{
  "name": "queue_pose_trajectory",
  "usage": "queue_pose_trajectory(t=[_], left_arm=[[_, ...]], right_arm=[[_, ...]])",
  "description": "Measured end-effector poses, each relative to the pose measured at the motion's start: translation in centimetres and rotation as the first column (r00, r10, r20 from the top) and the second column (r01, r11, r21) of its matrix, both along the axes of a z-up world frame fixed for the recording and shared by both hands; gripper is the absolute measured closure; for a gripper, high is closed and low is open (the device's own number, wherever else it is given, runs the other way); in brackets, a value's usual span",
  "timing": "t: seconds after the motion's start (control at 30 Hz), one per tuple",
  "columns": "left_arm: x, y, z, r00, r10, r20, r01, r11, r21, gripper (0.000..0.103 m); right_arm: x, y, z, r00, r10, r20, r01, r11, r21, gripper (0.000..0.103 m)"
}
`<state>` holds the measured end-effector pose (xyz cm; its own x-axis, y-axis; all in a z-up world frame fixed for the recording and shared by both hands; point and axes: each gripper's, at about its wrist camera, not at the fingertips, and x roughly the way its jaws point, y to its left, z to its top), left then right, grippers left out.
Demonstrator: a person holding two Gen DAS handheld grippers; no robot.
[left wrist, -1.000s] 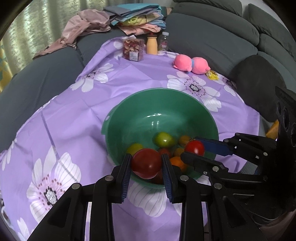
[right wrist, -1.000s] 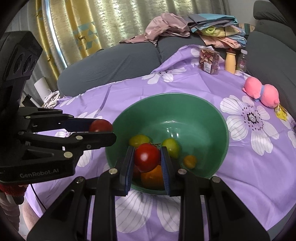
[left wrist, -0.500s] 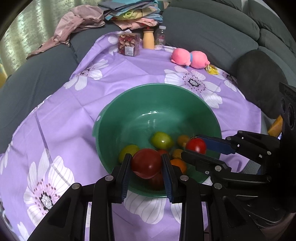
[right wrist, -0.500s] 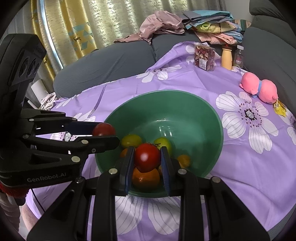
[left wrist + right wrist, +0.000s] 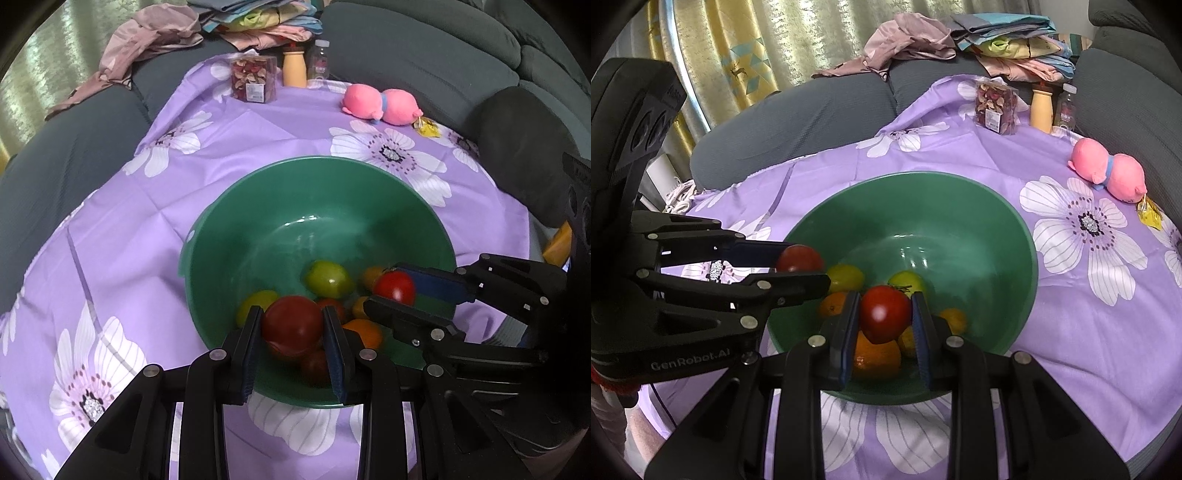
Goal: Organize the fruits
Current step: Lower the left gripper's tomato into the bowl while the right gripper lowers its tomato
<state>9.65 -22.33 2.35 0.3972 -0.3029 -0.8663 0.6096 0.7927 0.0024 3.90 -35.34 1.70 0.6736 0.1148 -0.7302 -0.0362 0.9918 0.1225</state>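
A: Left gripper (image 5: 292, 332) — state?
B: Clamped on a dark red tomato (image 5: 291, 325), both pads pressed to its sides. It hangs over the near rim of the green bowl (image 5: 258, 206).

A: Right gripper (image 5: 884, 325)?
B: Same story. Clamped on a brighter red tomato (image 5: 884, 314), held above the fruit pile, just over an orange (image 5: 877, 360) at the near side of the bowl.

A: Each gripper visible from the other camera?
B: Yes. From the left wrist view the right gripper comes in from the right edge, its tomato over the bowl's right side. From the right wrist view the left gripper comes in from the left, its tomato at the bowl's left rim.

A: Bowl contents?
B: Two yellow-green fruits (image 5: 328, 278), small orange ones (image 5: 955, 319), one more red fruit (image 5: 316, 365) low at the near wall. All gathered in the near half; the far half shows bare green.

A: Surroundings?
B: Bowl sits on a purple flowered cloth (image 5: 229, 147). At the far edge: a clear box of dried snacks (image 5: 254, 79), a tan bottle (image 5: 294, 68), a small clear bottle (image 5: 320, 61). A pink plush toy (image 5: 380, 105) lies to the right, well apart from the bowl. Grey sofa (image 5: 424, 62) behind, with piled clothes (image 5: 258, 22).
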Motion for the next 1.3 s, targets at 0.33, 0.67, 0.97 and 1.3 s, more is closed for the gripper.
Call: queue_pose_trajectory(t=[0.33, 0.67, 0.97, 1.3], left_arm=[[0.5, -0.5, -0.7, 1.0, -0.008, -0.01, 0.008, 0.999, 0.033, 0.071], [1.1, -0.7, -1.2, 1.0, -0.016, -0.022, 0.017, 0.998, 0.052, 0.071], [1.5, -0.9, -1.3, 0.999, -0.015, -0.036, 0.017, 0.998, 0.06, 0.071], [1.6, -0.8, -1.5, 0.999, -0.013, -0.039, 0.016, 0.998, 0.062, 0.071]], right_arm=[[0.8, -0.2, -0.4, 1.0, -0.013, -0.021, 0.012, 1.0, -0.028, 0.075], [1.4, -0.4, -1.0, 0.998, -0.027, -0.048, 0.024, 0.999, -0.049, 0.075], [1.6, -0.4, -1.2, 0.998, -0.031, -0.061, 0.028, 0.998, -0.064, 0.075], [1.8, -0.3, -1.2, 0.997, -0.032, -0.069, 0.027, 0.997, -0.071, 0.075]])
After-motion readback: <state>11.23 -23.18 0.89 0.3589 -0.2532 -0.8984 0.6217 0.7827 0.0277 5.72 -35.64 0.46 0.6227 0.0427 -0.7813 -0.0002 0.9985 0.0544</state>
